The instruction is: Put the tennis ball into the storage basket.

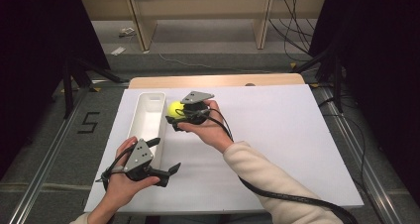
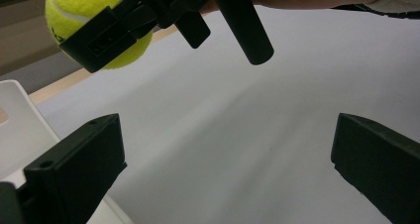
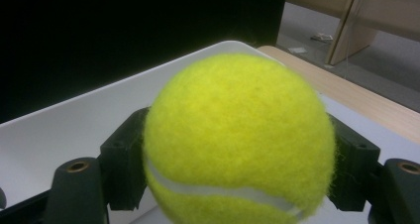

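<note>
While the right gripper (image 1: pixel 179 116) carries the tennis ball (image 1: pixel 174 108) above the counter (image 1: pixel 277 135), the ball sits just past the right-hand rim of the white bin (image 1: pixel 148 116), so the bin lies at roughly nine o'clock from the jaws as seen in the high view. Item one, tennis ball: yellow felt, pale seam, clamped across its middle between the two black jaws, one pad on each flank; the right gripper view shows it (image 3: pixel 237 140) filling the span between them, with the bin's white wall (image 3: pixel 74 120) directly behind and below. Item two, white bin: long rectangular trough, long axis running from six to twelve o'clock along the left side of the counter, interior apparently bare. Item three, left gripper (image 1: pixel 161 157): resting at the near end of the bin, around seven o'clock from the ball, jaws spread wide and holding nothing, nothing between them but white counter in the left gripper view (image 2: pixel 223 154). The right hand (image 1: pixel 210 130) is the nearer to the ball, being the one that grips it. Judged requirement: a short travel toward nine o'clock would bring the ball over the trough before release.
</note>
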The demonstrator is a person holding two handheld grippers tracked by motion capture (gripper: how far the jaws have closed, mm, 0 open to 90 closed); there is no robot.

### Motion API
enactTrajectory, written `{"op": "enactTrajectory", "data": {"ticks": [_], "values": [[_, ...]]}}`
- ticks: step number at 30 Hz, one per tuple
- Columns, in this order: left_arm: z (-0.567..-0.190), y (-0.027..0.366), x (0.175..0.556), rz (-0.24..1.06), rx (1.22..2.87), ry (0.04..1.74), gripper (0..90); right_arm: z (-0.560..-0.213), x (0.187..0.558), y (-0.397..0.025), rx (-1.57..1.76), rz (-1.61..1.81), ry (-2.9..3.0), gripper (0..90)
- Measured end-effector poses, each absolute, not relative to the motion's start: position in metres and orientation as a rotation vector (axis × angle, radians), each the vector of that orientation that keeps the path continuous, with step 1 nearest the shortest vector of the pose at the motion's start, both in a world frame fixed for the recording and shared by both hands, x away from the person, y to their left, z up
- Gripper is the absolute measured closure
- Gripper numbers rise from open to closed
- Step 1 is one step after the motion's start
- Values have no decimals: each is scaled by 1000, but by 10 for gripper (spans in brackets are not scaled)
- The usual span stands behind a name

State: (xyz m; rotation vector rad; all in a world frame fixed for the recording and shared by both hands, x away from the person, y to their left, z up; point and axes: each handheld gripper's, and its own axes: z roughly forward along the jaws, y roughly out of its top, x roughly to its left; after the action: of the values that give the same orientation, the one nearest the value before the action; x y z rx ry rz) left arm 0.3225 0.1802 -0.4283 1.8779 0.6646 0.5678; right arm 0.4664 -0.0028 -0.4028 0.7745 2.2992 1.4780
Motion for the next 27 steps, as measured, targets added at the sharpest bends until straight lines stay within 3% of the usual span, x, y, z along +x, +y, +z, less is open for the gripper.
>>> {"op": "enactTrajectory", "data": {"ticks": [27], "values": [[-428,180,322,567,1877,665,0,-397,471,7,754,1476,2308,266]]}}
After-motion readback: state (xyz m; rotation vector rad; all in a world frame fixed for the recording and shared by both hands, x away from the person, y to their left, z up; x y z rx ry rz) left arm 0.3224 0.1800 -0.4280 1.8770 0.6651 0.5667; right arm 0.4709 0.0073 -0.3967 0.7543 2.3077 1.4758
